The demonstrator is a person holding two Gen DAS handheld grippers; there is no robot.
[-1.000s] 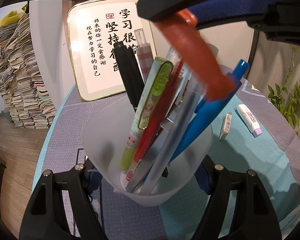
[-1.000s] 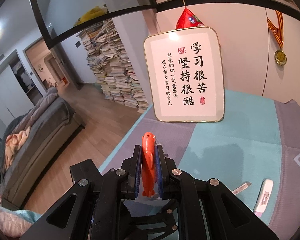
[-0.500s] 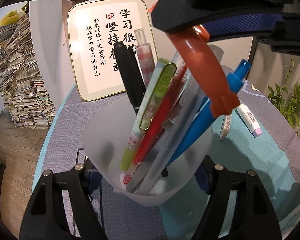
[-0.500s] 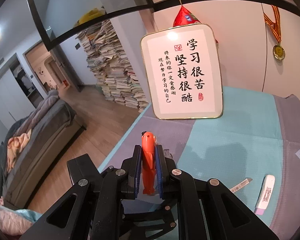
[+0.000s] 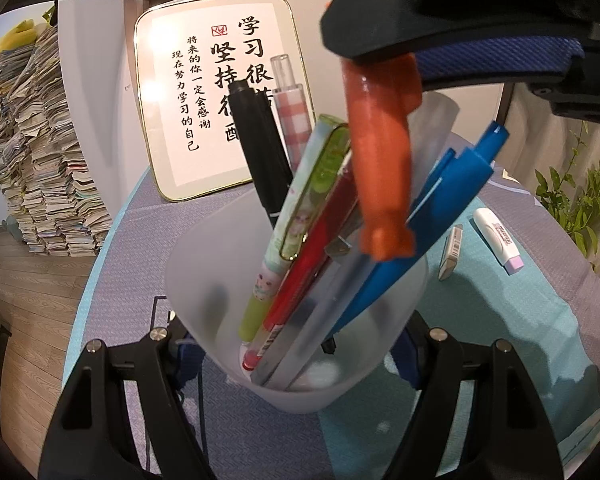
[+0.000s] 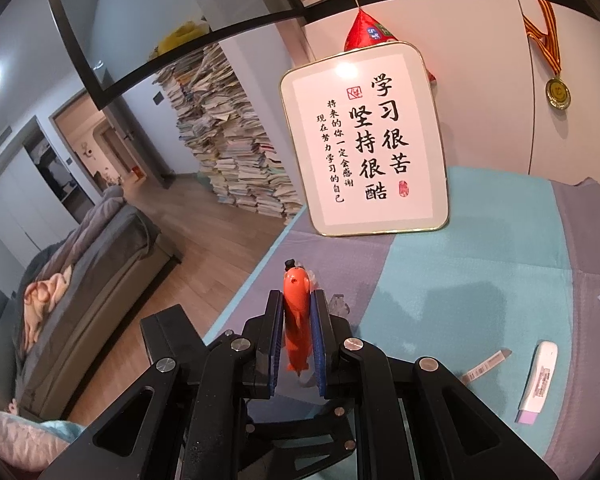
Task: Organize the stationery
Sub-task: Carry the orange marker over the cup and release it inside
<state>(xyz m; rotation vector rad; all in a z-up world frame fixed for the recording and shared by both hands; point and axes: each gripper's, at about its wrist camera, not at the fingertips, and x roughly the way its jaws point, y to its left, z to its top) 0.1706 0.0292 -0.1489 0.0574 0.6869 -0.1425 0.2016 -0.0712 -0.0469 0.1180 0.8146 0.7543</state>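
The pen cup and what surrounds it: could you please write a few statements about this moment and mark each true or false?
1. The right gripper is shut on the orange pen. True.
2. The orange pen already stands inside the pen cup. False: it hangs above the cup's mouth.
3. The left gripper holds the pen cup. True.
4. The blue pen lies on the table. False: it stands in the cup.
5. A correction tape lies on the tablecloth. True.

Pen cup (image 5: 236, 280) sits between my left fingers (image 5: 168, 364) on the desk (image 5: 480, 320). Fish pen (image 5: 384, 160) hangs above the cup, pinched between my right fingers (image 6: 274, 344). Eraser (image 5: 450, 246) and correction tape (image 5: 498, 234) lie right of the cup; framed sign (image 5: 216, 92) stands behind.
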